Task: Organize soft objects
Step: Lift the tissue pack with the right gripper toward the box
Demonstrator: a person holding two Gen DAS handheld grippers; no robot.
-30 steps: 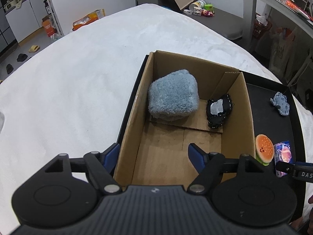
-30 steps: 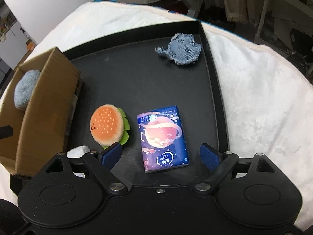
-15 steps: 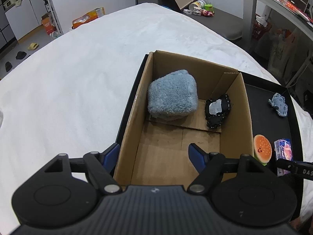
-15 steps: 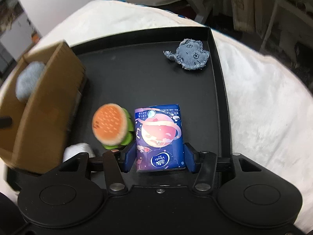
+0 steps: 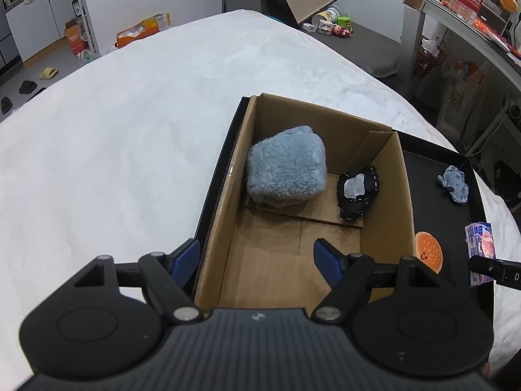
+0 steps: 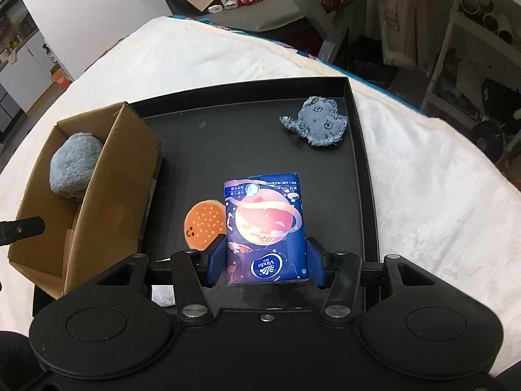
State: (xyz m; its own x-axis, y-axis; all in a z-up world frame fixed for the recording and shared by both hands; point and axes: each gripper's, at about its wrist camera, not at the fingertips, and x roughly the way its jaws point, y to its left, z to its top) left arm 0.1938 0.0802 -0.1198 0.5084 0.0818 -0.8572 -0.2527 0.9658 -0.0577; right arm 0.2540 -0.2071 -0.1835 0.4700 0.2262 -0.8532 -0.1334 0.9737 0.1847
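Midway: right gripper [image 6: 265, 262], jaws just closed, pinches tissue pack [image 6: 265, 228] at lower centre; two soft items lie in the cardboard box [image 5: 402, 195]; burger toy [image 6: 205, 223], denim piece [image 6: 317, 125] remain on tray [image 6: 202, 123]; left gripper [image 5: 257, 257] spread, empty.

Open-topped brown cardboard box [image 5: 384, 176]: near half of floor bare, free from above. Far end taken by fluffy blue-grey plush block [image 5: 286, 166] and small black pouch [image 5: 358, 192]. Right of box, on black tray [image 6: 364, 150]: orange burger plush [image 6: 203, 224] close by wall; frayed denim patch [image 6: 317, 122] far off.
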